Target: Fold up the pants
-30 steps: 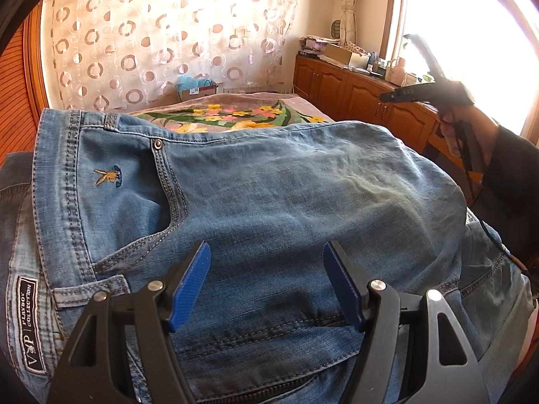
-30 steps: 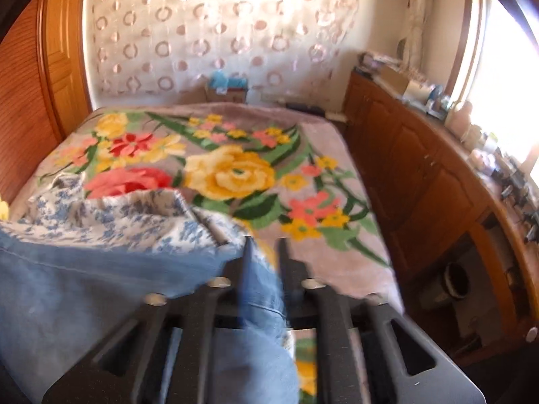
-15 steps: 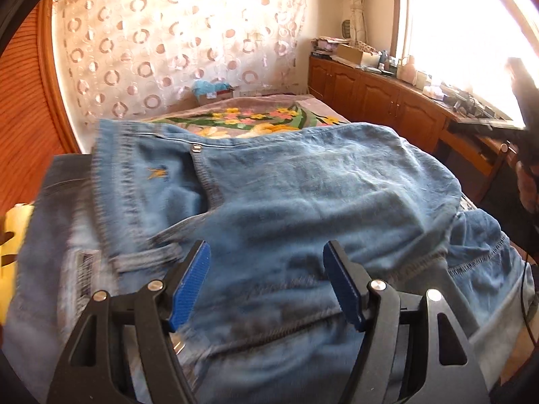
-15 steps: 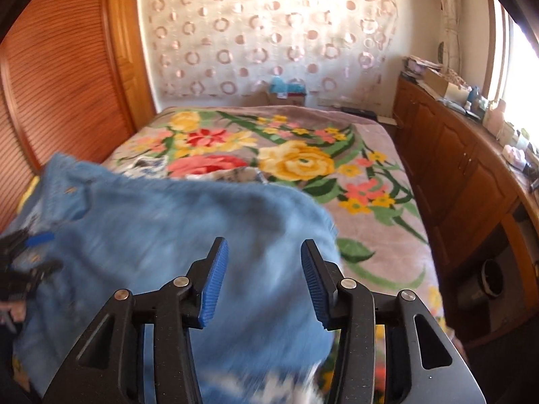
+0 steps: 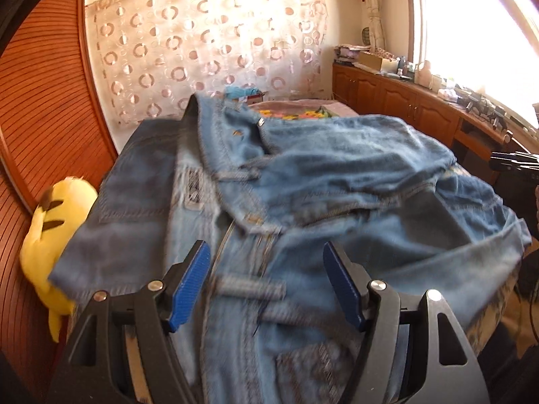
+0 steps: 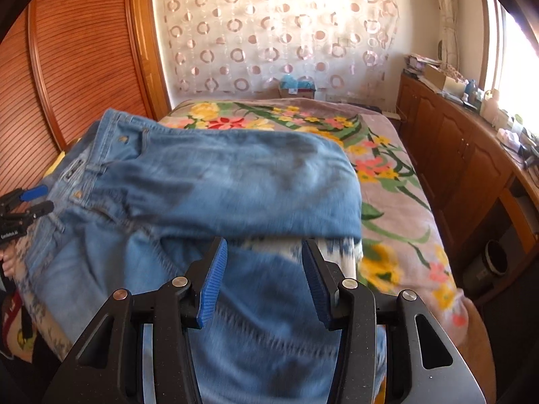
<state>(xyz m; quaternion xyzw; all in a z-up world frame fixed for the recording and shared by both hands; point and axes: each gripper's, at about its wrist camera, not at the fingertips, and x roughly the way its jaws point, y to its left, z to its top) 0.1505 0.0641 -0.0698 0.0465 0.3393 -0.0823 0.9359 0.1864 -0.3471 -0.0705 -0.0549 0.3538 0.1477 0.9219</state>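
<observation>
Blue jeans [image 6: 235, 175] lie on the bed, the legs folded over towards the waistband [image 5: 215, 148], which points at the far left. My left gripper [image 5: 266, 256] hovers open over the waist end of the jeans [image 5: 337, 168], with nothing between its blue pads [image 5: 188, 279]. It also shows at the left edge of the right wrist view, as the left gripper [image 6: 30, 198] beside the waistband. My right gripper [image 6: 264, 252] is open above the folded edge, its pads [image 6: 212, 279] clear of the denim. A black part of the right gripper [image 5: 515, 161] shows at the right edge.
A floral blanket [image 6: 387, 175] covers the bed. A blue-and-white patterned cloth [image 6: 337, 245] lies under the jeans. A yellow plush toy [image 5: 57, 215] sits by the slatted wooden wardrobe [image 6: 84, 50]. Wooden cabinets [image 6: 471, 155] and a bin [image 6: 495, 259] line the right side.
My right gripper let go of the jeans fold, opened and drew back. My left gripper pulled back too, staying open. The folded jeans now lie loose on the bed.
</observation>
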